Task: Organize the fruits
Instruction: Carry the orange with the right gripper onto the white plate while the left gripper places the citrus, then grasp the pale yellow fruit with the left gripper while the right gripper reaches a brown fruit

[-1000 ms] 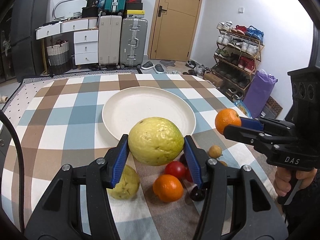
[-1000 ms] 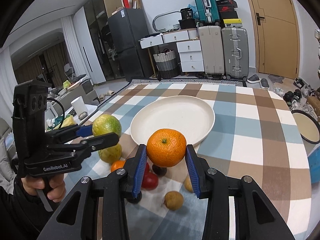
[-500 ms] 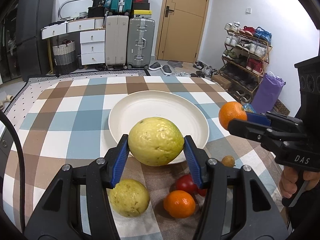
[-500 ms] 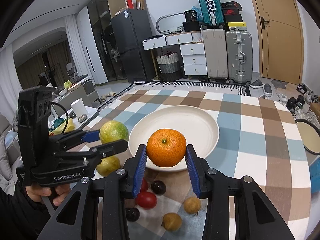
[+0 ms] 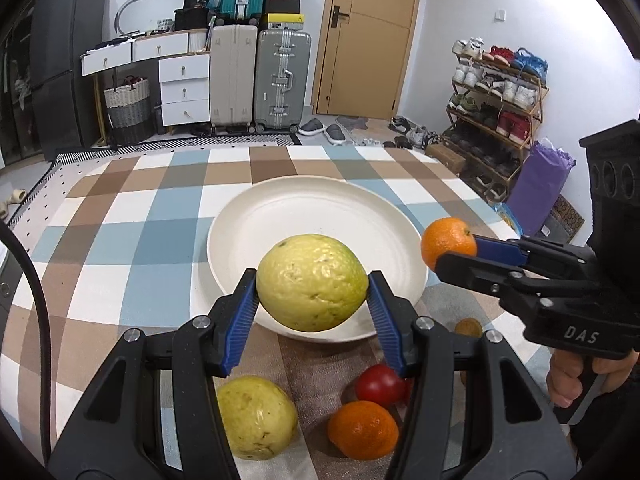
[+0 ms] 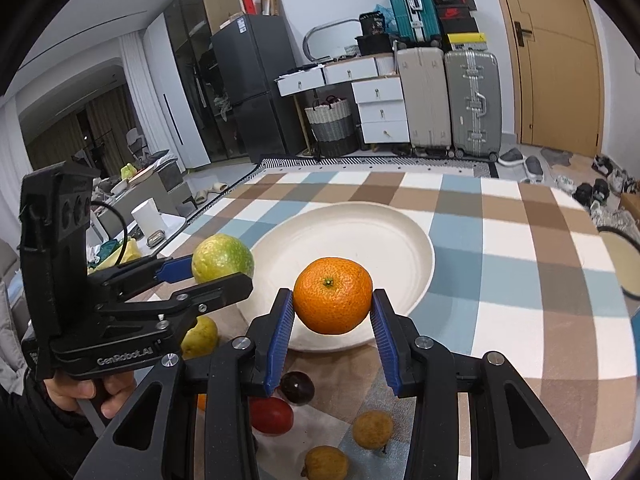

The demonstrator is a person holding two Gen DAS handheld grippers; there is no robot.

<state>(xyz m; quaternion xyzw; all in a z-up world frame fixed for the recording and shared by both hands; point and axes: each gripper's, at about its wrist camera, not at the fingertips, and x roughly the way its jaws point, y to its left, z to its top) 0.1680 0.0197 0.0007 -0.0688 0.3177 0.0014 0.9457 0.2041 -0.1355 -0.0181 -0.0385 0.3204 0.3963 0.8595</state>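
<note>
My left gripper (image 5: 312, 300) is shut on a large yellow-green guava (image 5: 311, 282), held above the near rim of the white plate (image 5: 320, 216). My right gripper (image 6: 332, 312) is shut on an orange (image 6: 333, 295), also over the plate's near rim (image 6: 404, 252). Each gripper shows in the other's view: the right gripper (image 5: 448, 252) with its orange (image 5: 447, 241) at the plate's right, the left gripper (image 6: 216, 276) with its guava (image 6: 222, 258) at the plate's left. On the cloth below lie a second guava (image 5: 256, 416), a second orange (image 5: 362, 430) and a tomato (image 5: 380, 384).
The checked tablecloth (image 5: 132, 240) covers the table. Near the front edge lie a dark plum (image 6: 297, 387), a tomato (image 6: 272, 416) and two small brown fruits (image 6: 372, 428). A person's hands grip both handles (image 5: 576, 376). Suitcases, drawers and a shoe rack stand beyond the table.
Both grippers have moved forward with their fruit, from over the loose fruit on the cloth to above the plate's near rim. The grips are unchanged.
</note>
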